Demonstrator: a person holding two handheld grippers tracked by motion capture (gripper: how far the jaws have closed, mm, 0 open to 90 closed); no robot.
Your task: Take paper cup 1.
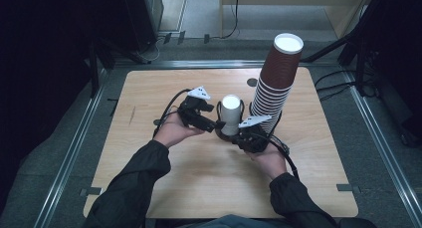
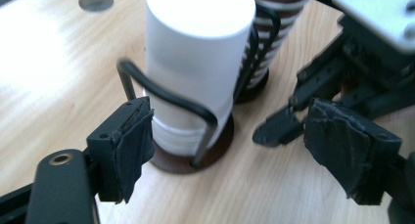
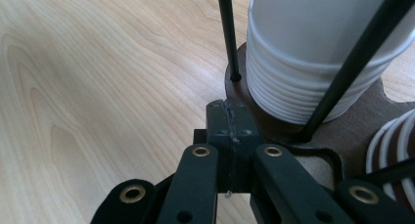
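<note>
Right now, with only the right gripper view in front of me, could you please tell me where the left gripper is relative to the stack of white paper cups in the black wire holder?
Observer: The left gripper is open and faces the stack of white paper cups, with one padded jaw near each side of its foot. It is not clamping the stack.
Operator: Thank you. How tall is the neighbouring brown stack?
Observer: The stack of brown ribbed paper cups is far taller than the white one and rises well above both grippers.
Operator: And which way up are the white cups?
Observer: Upside down. The top of the stack is a closed flat disc.
</note>
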